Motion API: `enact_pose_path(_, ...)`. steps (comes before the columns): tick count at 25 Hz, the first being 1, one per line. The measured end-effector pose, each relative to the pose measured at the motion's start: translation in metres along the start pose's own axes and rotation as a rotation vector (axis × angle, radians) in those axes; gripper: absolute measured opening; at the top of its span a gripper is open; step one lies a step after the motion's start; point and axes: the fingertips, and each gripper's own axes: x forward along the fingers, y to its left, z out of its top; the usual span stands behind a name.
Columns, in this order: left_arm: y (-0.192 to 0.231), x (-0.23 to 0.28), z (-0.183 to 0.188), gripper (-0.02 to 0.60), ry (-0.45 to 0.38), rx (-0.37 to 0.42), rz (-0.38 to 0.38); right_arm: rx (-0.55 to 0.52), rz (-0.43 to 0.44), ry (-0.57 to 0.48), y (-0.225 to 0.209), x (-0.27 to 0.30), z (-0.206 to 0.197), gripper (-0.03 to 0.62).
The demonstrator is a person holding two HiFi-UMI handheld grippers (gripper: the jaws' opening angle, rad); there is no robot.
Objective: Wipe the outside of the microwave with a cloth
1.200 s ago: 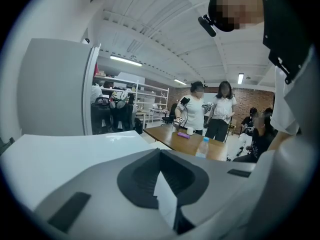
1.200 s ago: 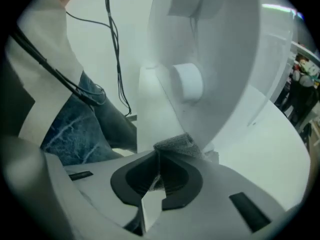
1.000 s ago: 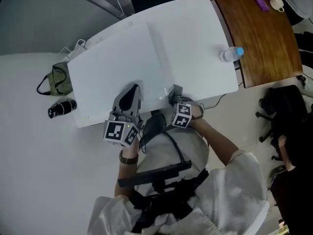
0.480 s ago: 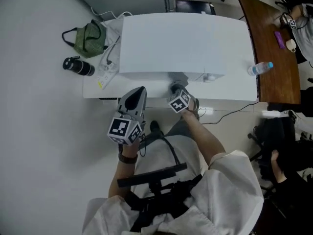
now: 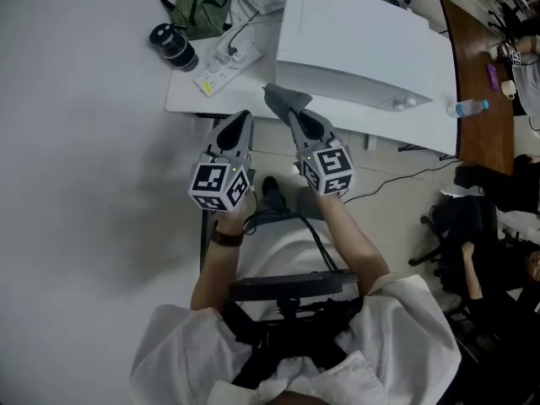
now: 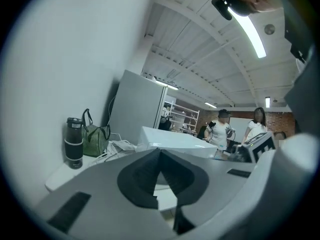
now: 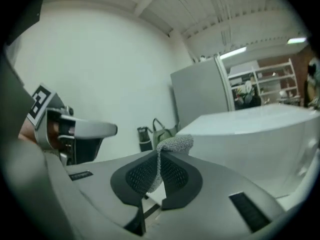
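The white microwave [image 5: 354, 32] stands on a white table [image 5: 190, 99] at the top of the head view. My right gripper [image 5: 291, 112] is shut on a grey cloth [image 5: 285, 99], which pokes out past its tips near the microwave's near left corner. In the right gripper view the cloth [image 7: 175, 144] folds over the closed jaws of the right gripper [image 7: 159, 156], with the microwave [image 7: 260, 134] just beyond. My left gripper [image 5: 239, 123] hangs beside it at the table's near edge. It is shut with nothing in it, and its tips [image 6: 160, 151] meet in the left gripper view.
A black flask [image 5: 173, 45], a green bag [image 5: 201, 5] and a white power strip [image 5: 224, 66] with cables lie left of the microwave. A water bottle [image 5: 468, 106] stands at the table's right end beside a brown desk [image 5: 494, 57]. Two people [image 6: 220, 131] stand far off.
The head view has swung, so the microwave now sits upper right. The right gripper with the cloth has moved from the microwave's front face to its near left corner. The left gripper stays beside it.
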Motion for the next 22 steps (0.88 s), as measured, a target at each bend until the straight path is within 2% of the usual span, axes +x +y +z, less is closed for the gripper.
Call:
enact_pose_path(3,-0.02,0.009,0.003,0.032,-0.014,0.002,-0.057,-0.018,-0.15,-0.097,-0.031,-0.045,0.038,0.015)
enact_pose_path(5,-0.044,0.02,0.008,0.032,-0.012,0.007,-0.099,0.007,-0.2,-0.119,-0.055,-0.07,0.053,0.015)
enact_pose_path(8,-0.08,0.028,0.015,0.032,-0.002,0.035,-0.132,0.088,-0.182,-0.15,-0.071,-0.1,0.071,0.015)
enact_pose_path(12,-0.122,0.039,0.022,0.032,-0.016,0.071,-0.17,0.028,-0.215,-0.201,-0.086,-0.134,0.09,0.014)
enact_pose_path(22,-0.185,0.052,0.035,0.032,-0.047,0.135,-0.266,0.037,-0.23,-0.256,-0.111,-0.165,0.106,0.015)
